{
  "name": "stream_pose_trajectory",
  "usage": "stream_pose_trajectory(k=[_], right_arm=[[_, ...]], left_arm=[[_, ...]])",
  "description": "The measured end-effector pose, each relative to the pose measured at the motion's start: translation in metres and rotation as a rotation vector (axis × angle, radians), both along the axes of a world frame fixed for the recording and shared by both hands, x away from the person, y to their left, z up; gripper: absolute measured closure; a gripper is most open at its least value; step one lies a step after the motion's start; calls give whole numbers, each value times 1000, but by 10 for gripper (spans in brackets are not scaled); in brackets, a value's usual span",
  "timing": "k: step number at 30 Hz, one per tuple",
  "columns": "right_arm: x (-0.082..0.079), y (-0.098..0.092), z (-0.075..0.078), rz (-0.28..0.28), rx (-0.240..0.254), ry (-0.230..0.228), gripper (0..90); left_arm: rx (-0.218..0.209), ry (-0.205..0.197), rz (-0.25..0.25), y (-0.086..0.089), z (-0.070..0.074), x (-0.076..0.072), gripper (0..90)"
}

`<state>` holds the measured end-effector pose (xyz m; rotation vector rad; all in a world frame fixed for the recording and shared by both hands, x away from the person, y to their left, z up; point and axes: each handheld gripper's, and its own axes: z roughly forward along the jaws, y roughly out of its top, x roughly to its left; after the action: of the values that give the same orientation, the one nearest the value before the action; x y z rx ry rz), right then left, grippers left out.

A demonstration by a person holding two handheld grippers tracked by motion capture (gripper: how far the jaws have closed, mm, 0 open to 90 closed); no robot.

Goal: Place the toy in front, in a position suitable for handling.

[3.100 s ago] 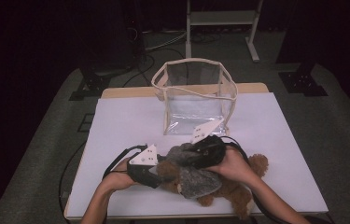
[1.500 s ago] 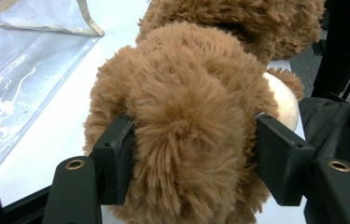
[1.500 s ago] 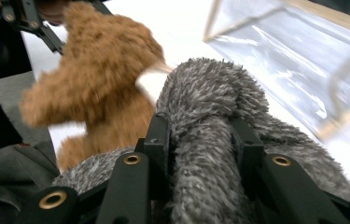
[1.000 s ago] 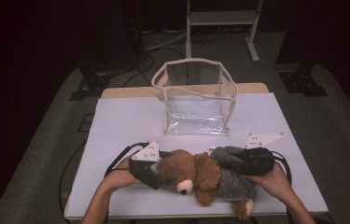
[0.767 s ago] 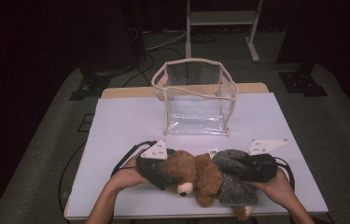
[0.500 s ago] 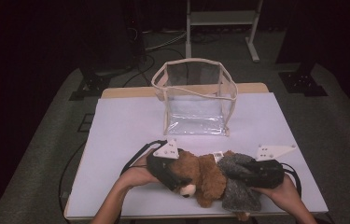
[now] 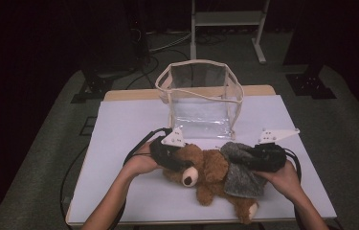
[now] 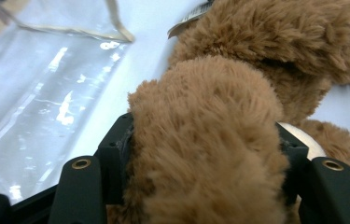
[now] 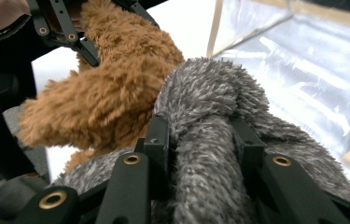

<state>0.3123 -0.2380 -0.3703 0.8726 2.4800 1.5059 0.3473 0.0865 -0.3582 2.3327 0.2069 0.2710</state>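
Now, left claw (image 7: 179, 160): just closed, clamped on bear (image 7: 206, 167) fur.
Right claw (image 7: 241, 155): clamped on grey cloth (image 7: 239, 175).
Bag (image 7: 201, 98): behind, on desk (image 7: 124, 124).

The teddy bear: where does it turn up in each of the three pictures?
High view: teddy bear lies at the table's near edge, between both hands.
Left gripper view: its brown fur bulges up centre, between the claw's black jaws.
Right gripper view: brown fur upper left, grey garment centre.
Shared landmark: clear bag.
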Motion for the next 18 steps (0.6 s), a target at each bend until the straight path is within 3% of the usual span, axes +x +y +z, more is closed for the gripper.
stream_pose_trajectory(k=[6, 10, 12, 15, 18], right_arm=[[36, 17, 12, 2, -24, -17, 651], [52, 25, 13, 10, -28, -1, 650], [56, 27, 14, 12, -30, 1, 650], [70, 27, 20, -24, -16, 6, 651], [76, 28, 19, -33, -31, 15, 651]], left_arm=[[28, -67, 43, 7, 14, 21, 398], [12, -74, 80, 21, 12, 31, 394], [7, -74, 79, 23, 11, 32, 387], [-45, -66, 47, 31, 4, 25, 368], [-56, -62, 41, 34, 1, 20, 349]])
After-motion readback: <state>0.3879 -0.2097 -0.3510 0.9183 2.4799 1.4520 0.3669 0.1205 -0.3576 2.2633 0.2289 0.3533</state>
